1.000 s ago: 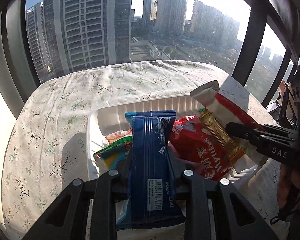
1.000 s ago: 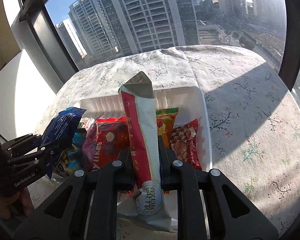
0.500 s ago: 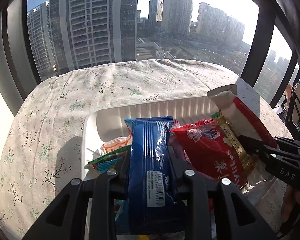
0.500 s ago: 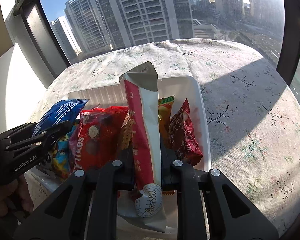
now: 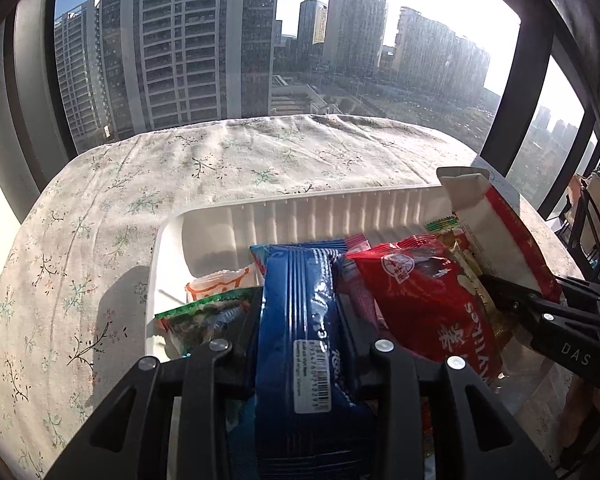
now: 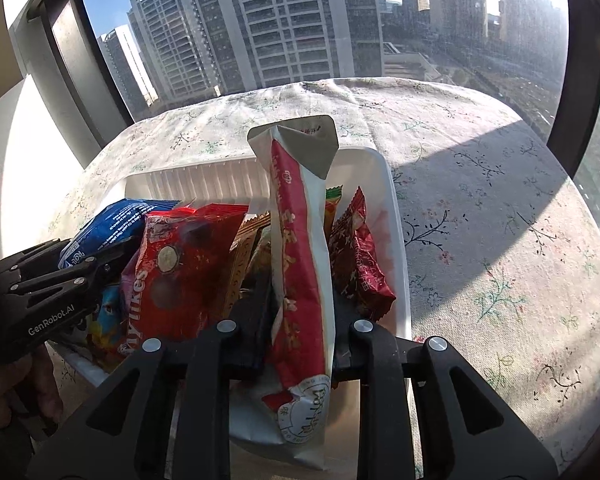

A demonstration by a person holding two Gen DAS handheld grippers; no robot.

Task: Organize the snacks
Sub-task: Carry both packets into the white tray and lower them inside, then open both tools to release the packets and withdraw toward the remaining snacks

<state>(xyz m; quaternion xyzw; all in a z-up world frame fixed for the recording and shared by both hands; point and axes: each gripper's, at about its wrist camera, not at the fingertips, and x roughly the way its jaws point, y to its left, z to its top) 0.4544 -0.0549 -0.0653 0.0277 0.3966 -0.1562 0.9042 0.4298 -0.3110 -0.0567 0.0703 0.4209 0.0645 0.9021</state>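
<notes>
Snacks stand upright, long axes vertical, in white tray (image 5: 300, 216).

Snack packets (image 5: 428, 300) crowd tray (image 5: 300, 212).

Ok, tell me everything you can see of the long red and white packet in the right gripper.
The long red and white packet is a glossy sachet with a red band, printed characters, a round emblem near its bottom and a folded grey-backed flap on top. It stands nearly upright over the white tray, between the opening jaws of the right gripper. A dark red packet is at its right, a gold-edged one at its left.
</notes>
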